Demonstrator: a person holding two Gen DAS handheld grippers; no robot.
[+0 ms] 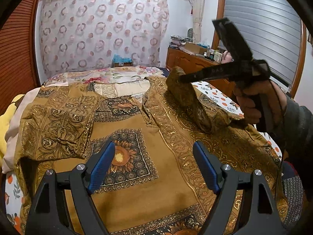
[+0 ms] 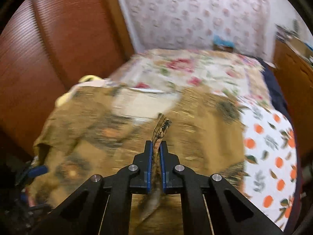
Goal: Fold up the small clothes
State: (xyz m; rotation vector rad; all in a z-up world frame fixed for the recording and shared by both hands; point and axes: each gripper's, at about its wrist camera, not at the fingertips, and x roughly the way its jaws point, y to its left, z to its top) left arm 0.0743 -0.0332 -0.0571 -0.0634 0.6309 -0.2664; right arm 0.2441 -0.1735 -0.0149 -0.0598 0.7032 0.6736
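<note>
- We see the brown patterned shirt (image 1: 137, 121) spread flat on the bed (image 1: 221, 96), neckline toward the far edge and hem toward us, filling most of the near half of the bed.
- The sleeve (image 1: 56, 125) on the left side of the left wrist view already lies folded in over the chest.
- The other sleeve (image 1: 187, 98) is lifted off the shirt in a peaked ridge, pinched by the right gripper (image 2: 156, 146), whose blue pads are clamped tight on a thin fold of cloth.
- The left gripper (image 1: 154, 166) hovers over the sunflower panel with its jaws wide apart and nothing between them.
- We judge the fabric light, thin and limp: it drapes and creases where raised, so it will follow a pull readily but sag and bunch away from the pinch.
- It looks fairly smooth, so a shallow bite could slip; we would hold at a hemmed edge or cuff, where the cloth is doubled.
- For the body folds, we think the shoulder seam and the hem corners near the bed's near edge are the best holds, one per gripper, to keep the edge straight.
</note>
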